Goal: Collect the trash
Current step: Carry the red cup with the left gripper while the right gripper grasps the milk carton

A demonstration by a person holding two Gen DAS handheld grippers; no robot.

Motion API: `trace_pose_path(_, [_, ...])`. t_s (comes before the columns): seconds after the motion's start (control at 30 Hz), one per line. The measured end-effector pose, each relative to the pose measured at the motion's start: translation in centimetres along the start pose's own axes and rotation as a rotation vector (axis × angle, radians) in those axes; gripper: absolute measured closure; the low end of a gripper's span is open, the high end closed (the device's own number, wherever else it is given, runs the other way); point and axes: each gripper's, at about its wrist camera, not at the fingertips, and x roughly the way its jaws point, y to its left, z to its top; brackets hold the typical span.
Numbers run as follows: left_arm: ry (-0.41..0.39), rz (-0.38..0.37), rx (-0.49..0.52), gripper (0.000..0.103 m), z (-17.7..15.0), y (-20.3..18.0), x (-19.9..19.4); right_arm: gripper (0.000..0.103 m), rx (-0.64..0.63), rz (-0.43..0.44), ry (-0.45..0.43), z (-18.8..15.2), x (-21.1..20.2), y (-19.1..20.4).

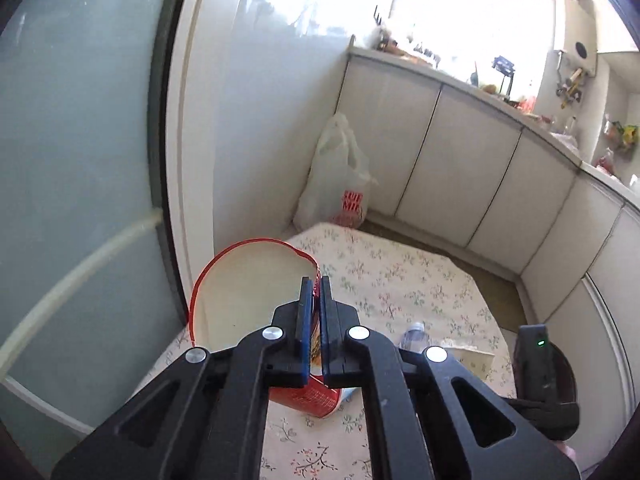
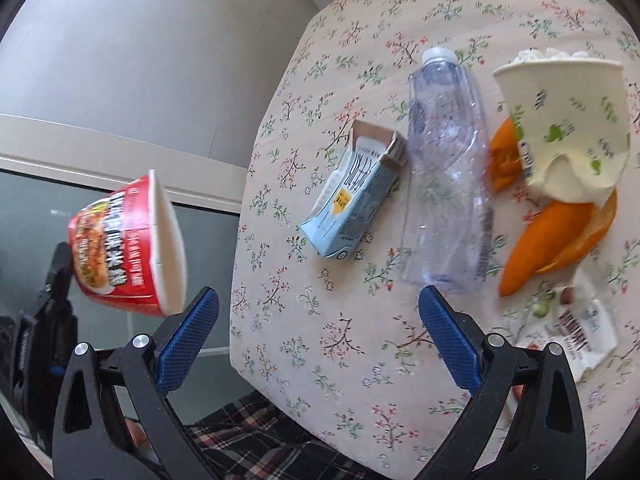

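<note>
The left gripper (image 1: 316, 284) was clenched on the rim of a red noodle cup (image 1: 256, 300), and its fingers (image 1: 306, 320) pinched the thin cup wall between them. The cup was held up in the air, off the edge of the worktop (image 2: 360, 340), with its mouth tipped to one side. The black gripper hid most of the cup's lower half in the left wrist view. In the right wrist view the noodle cup (image 2: 128, 240) hung at the left, and the words on it were too blurry to read. The right gripper (image 2: 318, 336) was open wide and held nothing; its blue fingers (image 2: 188, 340) hovered over the flowery cloth. On the worktop lay a flat blue carton (image 2: 352, 200), and just beside it was a clear plastic bottle (image 2: 448, 172) on its side. A squashed paper cup (image 2: 568, 120) rested on some orange peels (image 2: 548, 236), and it hid part of them. A crumpled wrapper (image 2: 576, 332) lay near the right edge, partly cut off by a finger. A white plastic bag (image 1: 336, 176) stood by the cabinets (image 1: 440, 152) behind the worktop.
</note>
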Motion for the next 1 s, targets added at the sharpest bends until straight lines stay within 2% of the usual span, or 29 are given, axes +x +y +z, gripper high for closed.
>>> trace_pose_path(0.13, [-0.095, -0.021, 0.005, 0.1, 1.3, 0.6, -2.7, 0.008, 0.086, -0.05, -0.038, -0.5, 3.1, 1.6])
trace_pose_path(0.27, [-0.176, -0.024, 0.001, 0.1, 2.5, 1.8, -5.0, 0.009, 0.136, -0.168, -0.121, 0.5, 5.7, 3.3])
trace_pose_path(0.47, [-0.233, -0.041, 0.009, 0.1, 3.1, 2.8, -6.9, 0.01, 0.145, -0.326, -0.131, 3.0, 8.9, 4.2])
trace_pose_path(0.6, [-0.205, -0.059, -0.011, 0.1, 3.3, 3.4, -6.2, 0.013, 0.072, -0.45, -0.124, 3.6, 10.6, 4.1])
trace_pose_path(0.7, [-0.157, -0.07, -0.051, 0.1, 3.4, 4.6, -5.3, 0.018, 0.051, -0.493, -0.083, 3.8, 11.9, 3.5])
trace_pose_path(0.77, [-0.095, -0.079, -0.085, 0.1, 3.4, 5.4, -4.0, 0.023, 0.014, -0.52, -0.099, 3.9, 12.2, 3.7])
trace_pose_path(0.83, [-0.038, -0.085, -0.12, 0.1, 3.1, 5.8, -2.8, 0.041, -0.039, -0.514, -0.098, 4.0, 12.5, 4.1])
trace_pose_path(0.93, [0.02, -0.086, -0.139, 0.099, 2.6, 6.1, -1.5, 0.047, -0.078, -0.497, -0.09, 3.8, 12.4, 4.4])
trace_pose_path(1.0, [0.044, -0.087, -0.153, 0.099, 2.4, 6.0, -0.7, 0.048, -0.106, -0.491, -0.1, 3.5, 12.1, 4.5])
